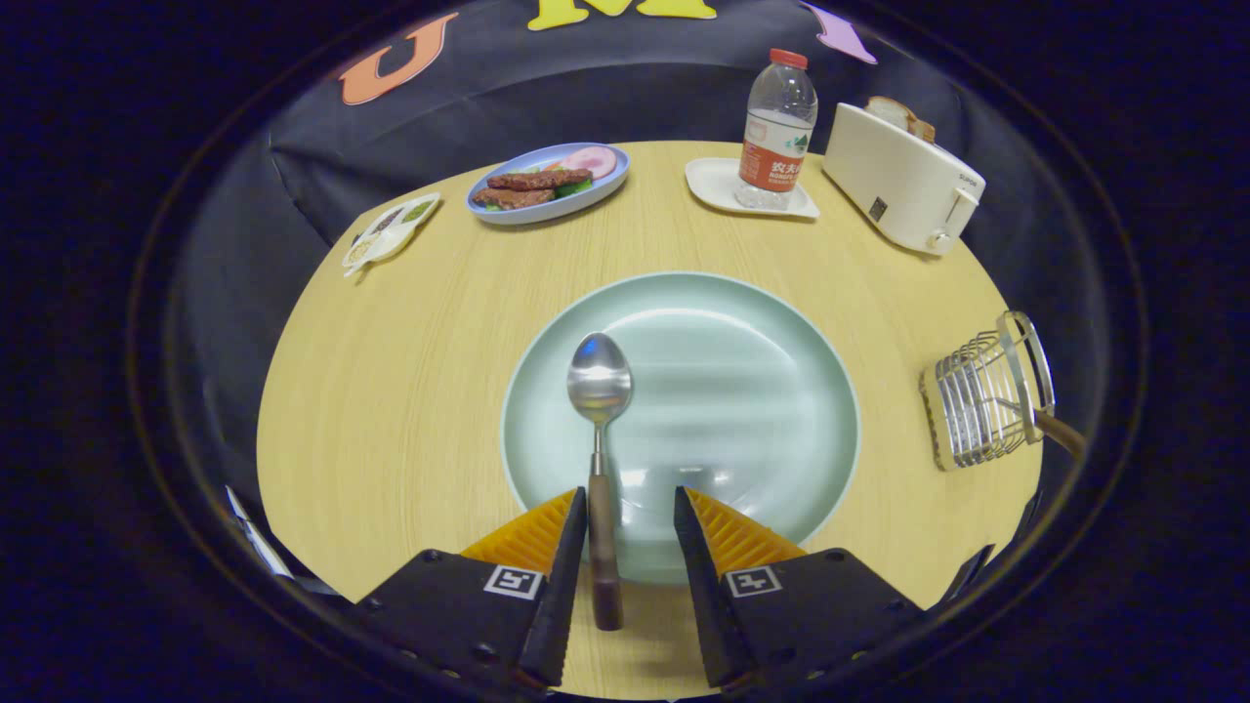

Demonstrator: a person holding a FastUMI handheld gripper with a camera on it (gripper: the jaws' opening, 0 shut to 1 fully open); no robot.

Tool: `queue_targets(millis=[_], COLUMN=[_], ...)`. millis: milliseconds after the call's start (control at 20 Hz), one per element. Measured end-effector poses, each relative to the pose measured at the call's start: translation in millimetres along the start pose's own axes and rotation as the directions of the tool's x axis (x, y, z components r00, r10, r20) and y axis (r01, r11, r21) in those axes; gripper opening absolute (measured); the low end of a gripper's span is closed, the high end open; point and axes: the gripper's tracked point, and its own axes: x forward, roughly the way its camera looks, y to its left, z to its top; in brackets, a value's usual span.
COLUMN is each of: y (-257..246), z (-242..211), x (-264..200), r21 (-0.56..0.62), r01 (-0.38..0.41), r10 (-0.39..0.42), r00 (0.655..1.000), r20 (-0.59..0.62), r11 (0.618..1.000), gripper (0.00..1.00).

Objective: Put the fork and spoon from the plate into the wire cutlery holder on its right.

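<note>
The gripper (630, 508) hangs low over the near edge of a round wooden surface (391, 410), its jaws apart with a clear gap between them. A spoon (599, 430) lies on the large pale green plate (742, 391) just ahead: its bowl rests face up on the plate's left half, and its dark handle runs back over the plate's near rim and into the gap between the jaws. The handle sits close along the left jaw, while the right jaw stands well clear of it, so the spoon is not clamped. The rest of the plate is bare. To the right of the plate, near the surface's edge, stands the wire cutlery holder (977, 400), tilted by the lens, with a brown handle (1060, 430) sticking out of its top toward the right. Beyond the plate, at the far side, a blue oval dish (488, 210) carries meat patties, a slice of ham and some greens. A water bottle (776, 127) stands on a small white tray (713, 181), and a white toaster (903, 181) with bread in its slot is to the right of that. A small packet (389, 232) lies at the far left.
</note>
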Motion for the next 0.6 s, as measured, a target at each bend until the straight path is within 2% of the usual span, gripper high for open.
queue_targets(millis=[100,200,400,450,550,600], y=[0.1,4.6,9.6,11.4,10.8,13.6], z=[3.0,0.1,-0.1,0.3,2.2,1.9], x=[5.9,7.7,12.3,11.5,5.3,5.0], r21=[-0.006,-0.01,-0.011,-0.013,-0.019,-0.021], r01=[0.006,-0.018,-0.042,-0.052,-0.054,-0.066], r10=[-0.005,0.018,0.042,0.051,0.054,0.066], r00=[1.0,1.0,0.999,0.999,0.999,0.998], r20=[0.008,-0.004,-0.005,-0.006,-0.003,-0.006], r11=[1.0,1.0,0.999,0.999,0.998,0.998], gripper=[0.52,0.36,0.18,0.1,0.1,0.04])
